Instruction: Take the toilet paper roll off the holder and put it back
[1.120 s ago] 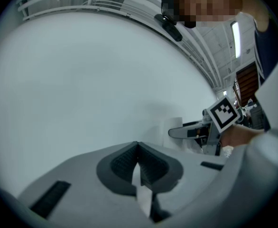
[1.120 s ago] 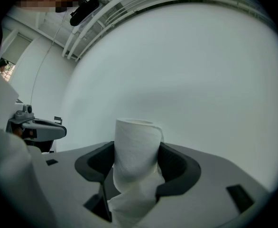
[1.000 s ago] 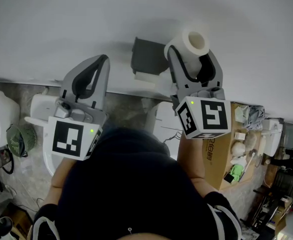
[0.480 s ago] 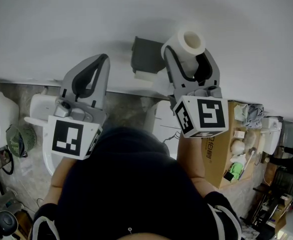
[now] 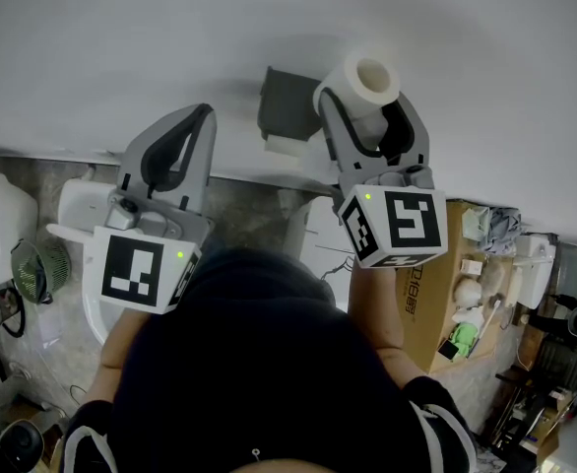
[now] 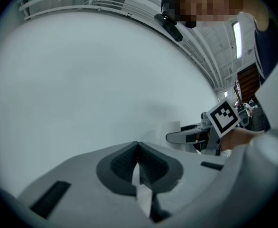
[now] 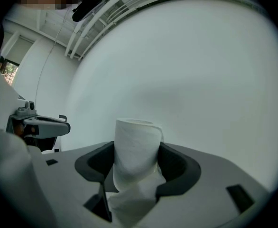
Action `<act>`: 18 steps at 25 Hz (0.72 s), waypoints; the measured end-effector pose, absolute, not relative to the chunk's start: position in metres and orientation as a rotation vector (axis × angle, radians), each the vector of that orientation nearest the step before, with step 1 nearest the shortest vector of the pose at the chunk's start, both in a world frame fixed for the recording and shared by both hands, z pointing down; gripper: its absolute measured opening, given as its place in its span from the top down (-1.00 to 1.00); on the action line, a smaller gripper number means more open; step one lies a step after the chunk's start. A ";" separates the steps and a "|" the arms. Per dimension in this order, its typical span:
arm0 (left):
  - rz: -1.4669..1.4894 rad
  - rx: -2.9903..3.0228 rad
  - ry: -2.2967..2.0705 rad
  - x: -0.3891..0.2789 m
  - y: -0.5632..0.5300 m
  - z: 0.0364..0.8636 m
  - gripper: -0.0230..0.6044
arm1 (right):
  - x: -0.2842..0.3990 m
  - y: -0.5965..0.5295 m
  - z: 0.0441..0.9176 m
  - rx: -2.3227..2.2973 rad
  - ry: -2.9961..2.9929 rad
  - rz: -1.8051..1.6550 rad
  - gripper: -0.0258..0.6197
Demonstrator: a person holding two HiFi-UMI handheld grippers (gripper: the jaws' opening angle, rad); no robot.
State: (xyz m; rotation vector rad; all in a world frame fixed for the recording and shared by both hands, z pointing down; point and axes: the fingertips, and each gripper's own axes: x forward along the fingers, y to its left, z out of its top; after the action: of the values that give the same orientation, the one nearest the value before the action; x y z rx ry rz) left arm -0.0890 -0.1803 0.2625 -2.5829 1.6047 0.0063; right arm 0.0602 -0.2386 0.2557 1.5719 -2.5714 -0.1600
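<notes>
So, OP, what could go sideways from here?

OP: Mostly the line-up, I reckon. My right gripper [image 5: 369, 108] has its fingers clamped on the toilet paper roll [image 5: 370, 79], which sits in the air just beside the dark holder [image 5: 288, 106] on the wall [image 5: 121, 47], off to its right in the head view. I can't tell whether roll and holder touch. From up here I can't see whatever part of the holder the core goes onto, so I could easily push it in crooked and jam it. There's also a loose tail of paper [image 7: 134, 198] hanging down between my fingers, and it might snag or unwind. And the roll is soft, so squeezing harder would probably squash the core.

Reply: And how are your hands set?

OP: Both point level, straight at the wall. The right one holds the roll upright, with the core opening on top. My left gripper [image 6: 138, 145] hangs well apart to the left, fingertips together, gripping nothing that I can make out.
</notes>
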 end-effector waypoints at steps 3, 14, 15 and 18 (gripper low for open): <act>0.009 -2.574 1.612 -0.089 -0.180 0.262 0.92 | 0.060 -0.240 0.257 1.563 -2.576 -0.159 0.00; 0.016 -2.563 1.637 -0.084 -0.182 0.263 0.92 | 0.058 -0.243 0.264 1.511 -2.597 -0.132 0.00; 0.015 -2.564 1.638 -0.083 -0.182 0.263 0.92 | 0.058 -0.243 0.265 1.506 -2.598 -0.128 0.00; 0.013 -2.561 1.645 -0.083 -0.181 0.264 0.92 | 0.058 -0.243 0.266 1.490 -2.591 -0.133 0.00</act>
State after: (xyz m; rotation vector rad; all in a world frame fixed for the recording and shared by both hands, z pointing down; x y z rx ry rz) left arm -0.0825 -0.1813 0.2638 -2.5612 1.6445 0.0129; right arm 0.0575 -0.2430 0.2663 1.4904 -2.5913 -0.1329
